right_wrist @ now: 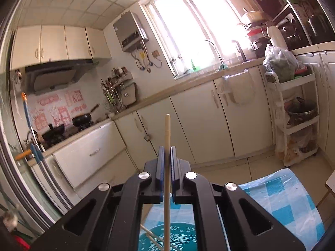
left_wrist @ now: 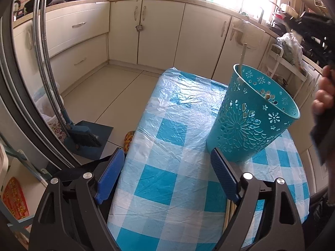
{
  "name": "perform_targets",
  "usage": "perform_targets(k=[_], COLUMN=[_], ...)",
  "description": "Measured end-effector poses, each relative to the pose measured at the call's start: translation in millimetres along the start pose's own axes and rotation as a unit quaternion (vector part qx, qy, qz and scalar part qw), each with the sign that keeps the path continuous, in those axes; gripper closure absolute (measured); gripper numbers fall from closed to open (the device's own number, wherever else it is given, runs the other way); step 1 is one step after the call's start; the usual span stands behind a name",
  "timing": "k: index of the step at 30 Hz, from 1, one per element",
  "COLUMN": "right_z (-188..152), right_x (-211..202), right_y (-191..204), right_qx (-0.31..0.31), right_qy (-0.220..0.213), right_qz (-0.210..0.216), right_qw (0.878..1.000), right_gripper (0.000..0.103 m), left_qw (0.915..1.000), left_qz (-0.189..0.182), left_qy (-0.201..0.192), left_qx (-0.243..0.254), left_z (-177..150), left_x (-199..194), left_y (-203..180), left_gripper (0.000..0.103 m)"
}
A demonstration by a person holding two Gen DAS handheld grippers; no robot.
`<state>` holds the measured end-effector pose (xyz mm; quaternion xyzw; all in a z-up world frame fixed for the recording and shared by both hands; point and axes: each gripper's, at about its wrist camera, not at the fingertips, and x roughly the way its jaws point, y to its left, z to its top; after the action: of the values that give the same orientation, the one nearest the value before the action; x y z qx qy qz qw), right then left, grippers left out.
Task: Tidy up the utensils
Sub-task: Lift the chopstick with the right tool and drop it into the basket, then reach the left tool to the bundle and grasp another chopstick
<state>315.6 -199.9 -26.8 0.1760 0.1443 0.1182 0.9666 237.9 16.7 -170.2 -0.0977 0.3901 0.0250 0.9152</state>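
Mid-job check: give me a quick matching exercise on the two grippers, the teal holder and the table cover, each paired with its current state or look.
Things:
1. left gripper
2. right gripper
3. teal holder
4. table cover

States:
A. blue and white checks under clear plastic
B. jaws apart, nothing between them
C. standing on the table, one pale stick inside
D. shut on a chopstick

Pairs: 1-B, 2-D, 3-C, 4-A

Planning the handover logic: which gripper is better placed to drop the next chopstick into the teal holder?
Right. The right gripper is shut on a chopstick above the teal holder. The left gripper is open, holding nothing.
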Motion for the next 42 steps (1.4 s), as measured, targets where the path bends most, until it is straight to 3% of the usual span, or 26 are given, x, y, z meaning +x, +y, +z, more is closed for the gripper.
perform_targets(k=[10, 13, 21, 25, 31, 37, 42], right_z=[-23.8, -28.1, -36.1, -49.9, -102.8, -159.9, -189.6], right_x=[-5.0, -17.9, -77.0, -105.7, -119.2, -96.0, -81.3], right_y=[-2.4, -6.1, -20.5, -24.7, -29.3, -35.6, -31.8], right_qx=[-0.022, -0.019, 0.005, 0.008, 0.001, -0.002, -0.014], right_qy=[0.049, 0.054, 0.045, 0.052, 0.127, 0.232, 0.280], right_qz=[-0.004, -0.002, -0.005, -0.018, -0.038, -0.052, -0.052], right_qw=[0.999, 0.998, 0.999, 0.998, 0.991, 0.971, 0.959], right_gripper=[0.096, 0.088, 0.084, 0.074, 0.074, 0.076, 0.081], left_qw=[0.9999, 1.0000, 0.9998, 0.9996, 0.9992, 0.9986, 0.9990], left_qz=[0.000, 0.001, 0.003, 0.003, 0.003, 0.006, 0.011], left_qy=[0.005, 0.002, -0.013, -0.020, -0.026, -0.024, -0.009], left_qx=[-0.009, -0.006, 0.011, 0.019, 0.030, 0.047, 0.043], left_z=[-1.5, -1.9, -5.7, -7.2, -11.9, -17.9, -24.5], left_x=[2.6, -1.6, -17.1, -23.8, -33.2, -37.4, -32.1], left_y=[2.8, 0.5, -7.9, -11.8, -17.1, -22.8, -15.3], left_gripper=[0.022, 0.022, 0.021, 0.021, 0.019, 0.017, 0.017])
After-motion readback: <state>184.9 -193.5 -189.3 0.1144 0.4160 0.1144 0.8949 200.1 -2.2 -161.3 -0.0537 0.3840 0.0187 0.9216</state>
